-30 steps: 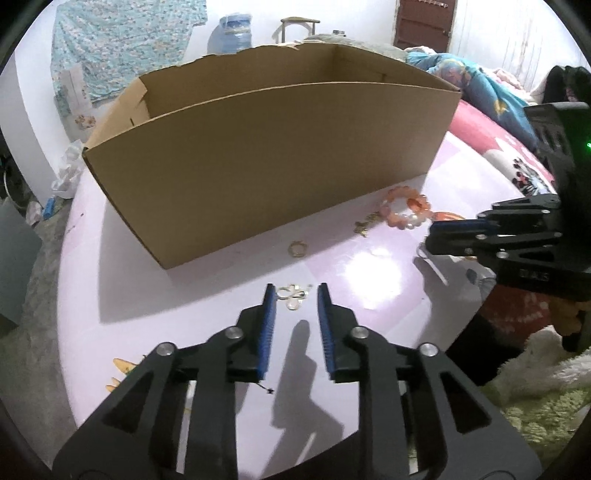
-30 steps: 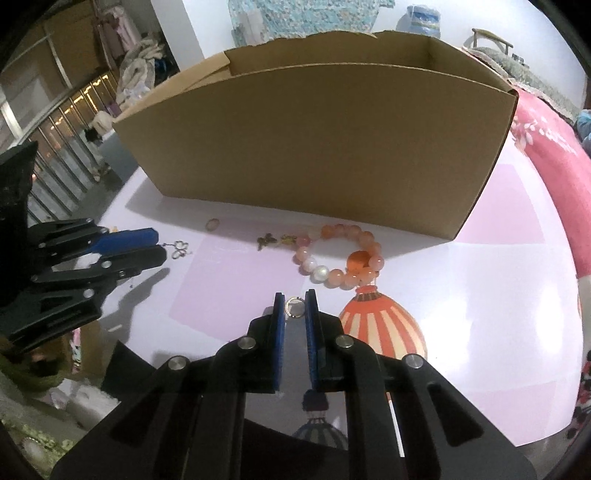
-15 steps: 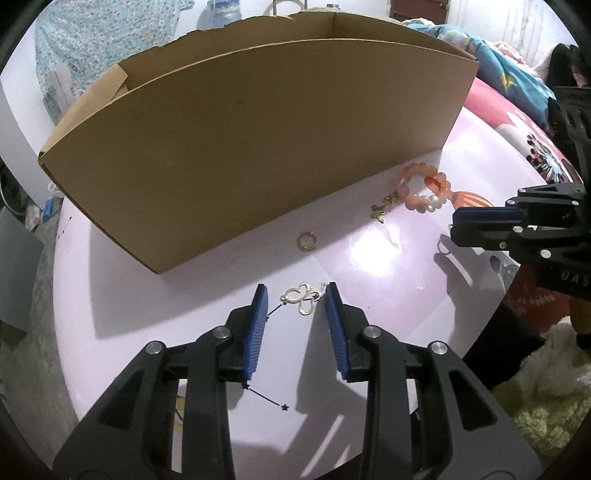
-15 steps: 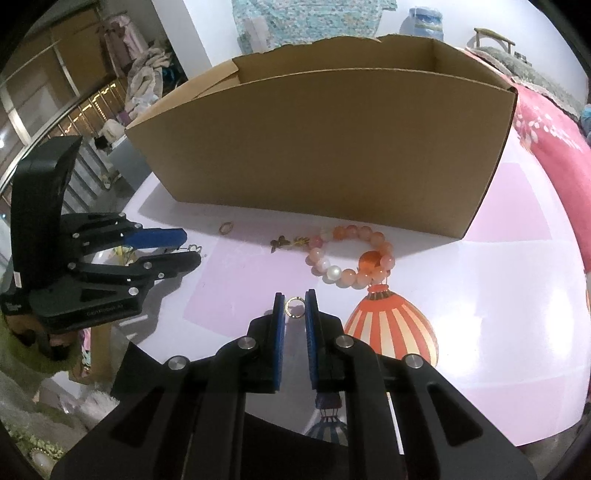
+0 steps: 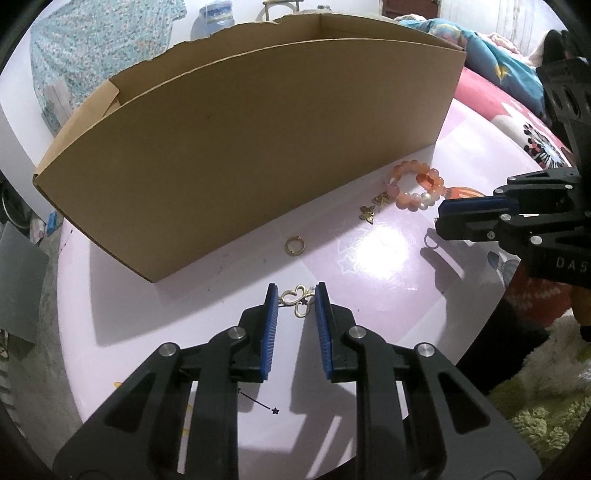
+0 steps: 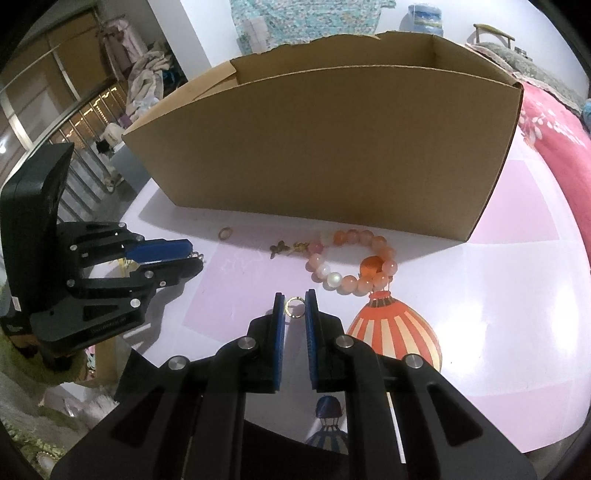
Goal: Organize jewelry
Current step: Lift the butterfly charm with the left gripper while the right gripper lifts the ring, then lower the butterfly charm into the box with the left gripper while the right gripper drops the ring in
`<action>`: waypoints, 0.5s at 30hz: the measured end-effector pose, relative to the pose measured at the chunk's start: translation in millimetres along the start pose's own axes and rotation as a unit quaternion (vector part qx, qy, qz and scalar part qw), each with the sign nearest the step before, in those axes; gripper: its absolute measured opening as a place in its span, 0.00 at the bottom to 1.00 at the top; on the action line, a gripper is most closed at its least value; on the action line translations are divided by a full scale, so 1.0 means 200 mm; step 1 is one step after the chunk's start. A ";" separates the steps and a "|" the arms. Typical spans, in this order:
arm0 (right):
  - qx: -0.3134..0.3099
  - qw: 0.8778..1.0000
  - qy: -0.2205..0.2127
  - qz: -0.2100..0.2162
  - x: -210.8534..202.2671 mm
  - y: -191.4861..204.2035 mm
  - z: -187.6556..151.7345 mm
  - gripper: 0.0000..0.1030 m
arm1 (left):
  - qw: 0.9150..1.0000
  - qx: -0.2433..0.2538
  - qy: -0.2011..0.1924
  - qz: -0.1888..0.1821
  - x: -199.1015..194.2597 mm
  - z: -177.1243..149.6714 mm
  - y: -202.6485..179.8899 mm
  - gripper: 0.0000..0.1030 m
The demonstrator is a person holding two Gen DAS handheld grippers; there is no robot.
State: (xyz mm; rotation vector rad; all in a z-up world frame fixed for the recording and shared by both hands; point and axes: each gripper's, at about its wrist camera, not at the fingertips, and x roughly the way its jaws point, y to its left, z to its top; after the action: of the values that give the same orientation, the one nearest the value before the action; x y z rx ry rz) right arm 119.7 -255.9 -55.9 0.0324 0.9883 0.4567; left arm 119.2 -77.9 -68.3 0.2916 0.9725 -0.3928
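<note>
A blue water jug (image 6: 424,16) stands at upper right, a patterned cloth (image 5: 92,48) hangs upper left, a pink bedspread (image 6: 554,140) lies right.

Plain brown cardboard box (image 6: 332,147), pale pink counter (image 6: 517,295) printed with an orange-and-cream striped balloon (image 6: 397,328); peach, orange and pearly beads on the bracelet (image 6: 351,266); gold ring (image 5: 294,245); black tool (image 5: 295,299), blue pads.
</note>
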 end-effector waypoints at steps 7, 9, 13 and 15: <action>-0.009 1.000 -0.016 0.003 -0.06 0.02 0.00 0.11 | 1.000 0.002 -0.019 0.001 -0.09 -0.01 0.00 0.18; -0.015 1.000 -0.024 0.005 -0.10 0.04 0.01 0.11 | 1.000 0.002 -0.030 0.004 -0.14 0.00 0.00 0.18; -0.038 0.998 -0.051 0.007 -0.20 0.09 0.05 0.11 | 0.998 -0.006 -0.067 0.002 -0.30 0.05 0.00 0.18; -0.045 0.997 -0.067 0.017 -0.27 0.11 0.08 0.11 | 0.995 -0.007 -0.095 0.000 -0.41 0.08 0.01 0.18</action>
State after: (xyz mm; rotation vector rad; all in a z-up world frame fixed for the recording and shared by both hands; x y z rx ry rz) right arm 100.8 -253.9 1.4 -0.0013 0.8356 0.5229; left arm 92.0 -66.9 9.5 0.2370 0.7888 -0.4065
